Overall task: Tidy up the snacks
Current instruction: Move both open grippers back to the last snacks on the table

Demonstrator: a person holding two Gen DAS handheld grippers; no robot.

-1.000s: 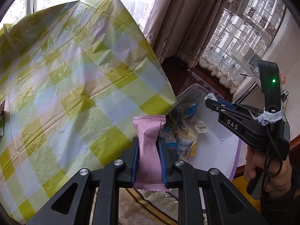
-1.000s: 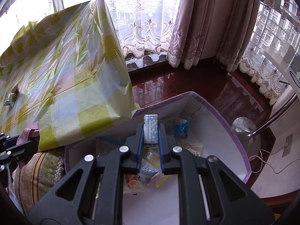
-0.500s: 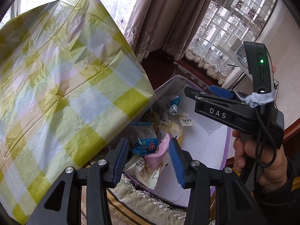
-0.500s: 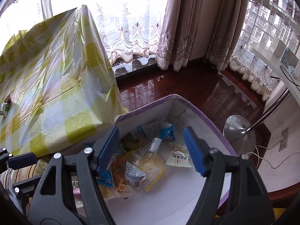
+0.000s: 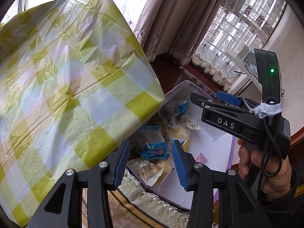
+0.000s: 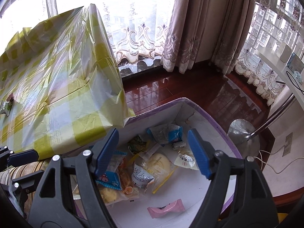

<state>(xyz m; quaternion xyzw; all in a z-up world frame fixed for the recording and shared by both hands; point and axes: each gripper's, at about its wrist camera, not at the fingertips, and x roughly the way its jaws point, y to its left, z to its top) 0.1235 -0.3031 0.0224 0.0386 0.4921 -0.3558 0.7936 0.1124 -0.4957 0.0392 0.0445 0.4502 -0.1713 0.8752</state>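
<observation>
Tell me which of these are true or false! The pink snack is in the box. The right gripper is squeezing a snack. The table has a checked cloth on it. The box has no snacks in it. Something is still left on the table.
1. The pink snack lies in the box. True.
2. The right gripper is squeezing a snack. False: its jaws are opening and nothing is between them.
3. The table has a checked cloth on it. True, yellow-green and white.
4. The box has no snacks in it. False: many packets lie inside, such as a blue packet.
5. Something is left on the table. True: a small packet near its far left edge.
</observation>
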